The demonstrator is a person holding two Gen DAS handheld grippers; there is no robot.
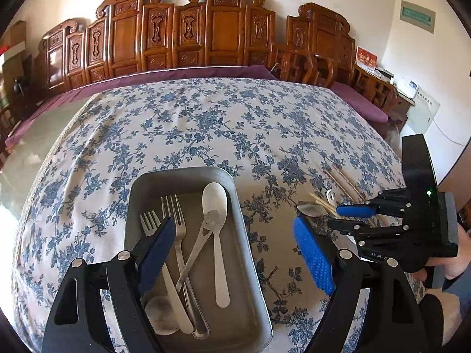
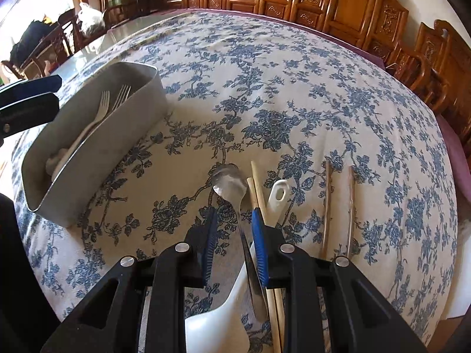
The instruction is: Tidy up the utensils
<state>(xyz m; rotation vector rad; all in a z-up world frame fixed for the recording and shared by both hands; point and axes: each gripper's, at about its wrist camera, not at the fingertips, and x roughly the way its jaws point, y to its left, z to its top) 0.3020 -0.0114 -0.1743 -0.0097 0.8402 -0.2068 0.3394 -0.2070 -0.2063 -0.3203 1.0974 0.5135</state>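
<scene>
A metal tray (image 1: 253, 264) holds two forks (image 1: 173, 214), a white spoon (image 1: 216, 203) and other spoons. My left gripper (image 1: 235, 253) hangs open over the tray's near end, its pads holding nothing. To the tray's right, a metal spoon (image 2: 231, 181), pale chopsticks (image 2: 255, 188) and a white ladle (image 2: 279, 194) lie together on the cloth. My right gripper (image 2: 235, 235) points down at them with its jaws a little apart. The metal spoon's handle runs between the pads, close to the right one, and the left pad stands clear of it.
Two darker chopsticks (image 2: 326, 206) lie further right on the blue-flowered tablecloth (image 2: 265, 73). Carved wooden chairs (image 1: 191, 29) line the far side of the table. A hand (image 1: 453, 264) grips the right tool.
</scene>
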